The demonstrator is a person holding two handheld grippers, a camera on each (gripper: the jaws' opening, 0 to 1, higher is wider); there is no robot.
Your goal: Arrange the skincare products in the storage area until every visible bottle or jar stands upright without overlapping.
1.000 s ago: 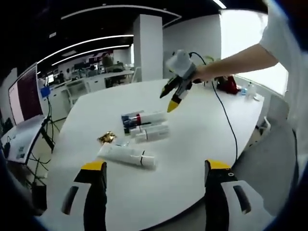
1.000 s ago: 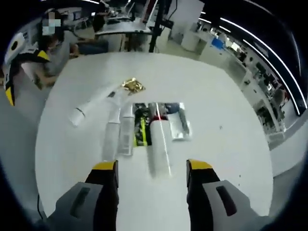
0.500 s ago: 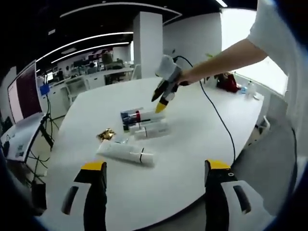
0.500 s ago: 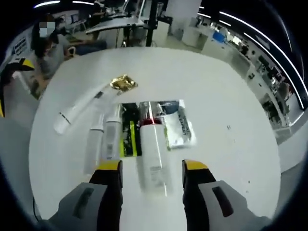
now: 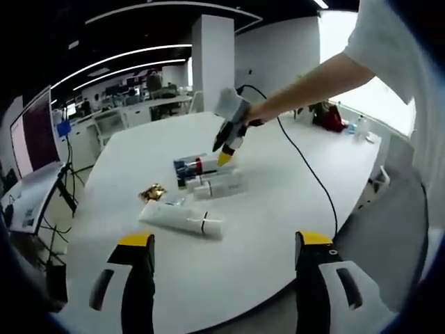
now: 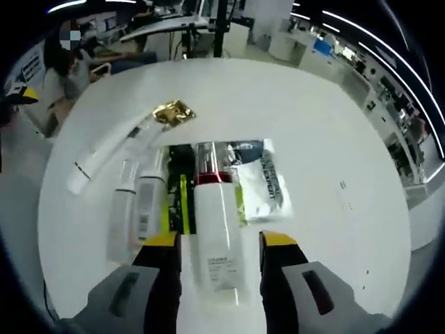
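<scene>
Several skincare products lie flat in a cluster on the white table (image 5: pixel 278 188). A white bottle with a red band (image 6: pixel 215 229) lies lengthwise between the jaws of my right gripper (image 6: pixel 219 243), which is open and straddles it with small gaps on both sides. Beside the bottle lie two small white bottles (image 6: pixel 135 209), a dark box with a green stripe (image 6: pixel 182 202), a white sachet (image 6: pixel 261 184) and a long white tube (image 6: pixel 104 156). In the left gripper view the right gripper (image 5: pixel 226 145) hovers low over the cluster (image 5: pixel 208 182). My left gripper (image 5: pixel 224 240) is open, well short of the white tube (image 5: pixel 182 221).
A crumpled gold wrapper (image 6: pixel 172 111) lies at the far end of the tube. A cable (image 5: pixel 313 174) trails from the right gripper across the table. The person's arm (image 5: pixel 313 87) reaches in from the right. Office desks and a seated person (image 6: pixel 69 69) stand beyond the table.
The right gripper has come down and forward over the products, so the red-banded bottle now lies between its jaws, which have narrowed a little. The left gripper has stayed put.
</scene>
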